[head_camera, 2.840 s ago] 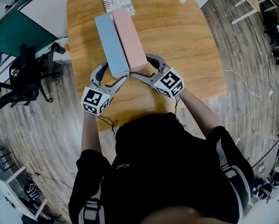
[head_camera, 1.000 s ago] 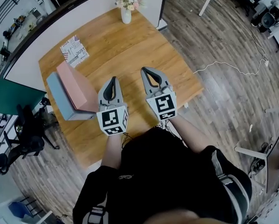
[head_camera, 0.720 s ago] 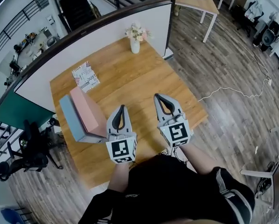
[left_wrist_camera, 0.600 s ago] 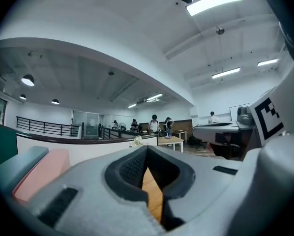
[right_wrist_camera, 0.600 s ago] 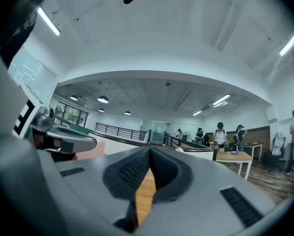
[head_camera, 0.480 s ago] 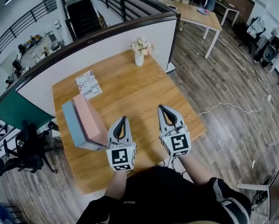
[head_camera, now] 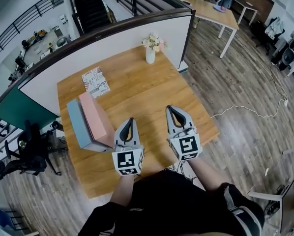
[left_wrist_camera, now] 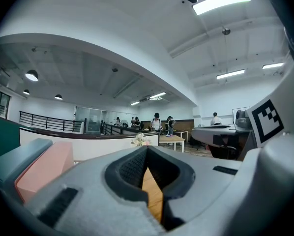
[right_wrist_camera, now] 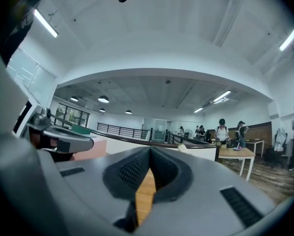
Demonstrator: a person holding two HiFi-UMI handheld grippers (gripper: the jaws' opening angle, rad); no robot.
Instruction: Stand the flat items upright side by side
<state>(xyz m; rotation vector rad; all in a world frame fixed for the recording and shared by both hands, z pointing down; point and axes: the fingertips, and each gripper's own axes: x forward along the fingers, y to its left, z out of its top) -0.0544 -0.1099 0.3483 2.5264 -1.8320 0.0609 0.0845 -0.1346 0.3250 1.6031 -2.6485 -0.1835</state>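
Left gripper (head_camera: pixel 131 121) and right gripper (head_camera: pixel 171 108) quit the boxes (head_camera: pixel 95 121), jaws clenched; booklet (head_camera: pixel 95 81) says "JUST".

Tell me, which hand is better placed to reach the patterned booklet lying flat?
Probably the left gripper: it hovers nearer the patterned booklet, on the same side; the right gripper is farther off. Both have shut, empty jaws.

Blue flat box (head_camera: pixel 77 126) and pink flat box (head_camera: pixel 95 119), upright on edge, touching side by side, table's left part
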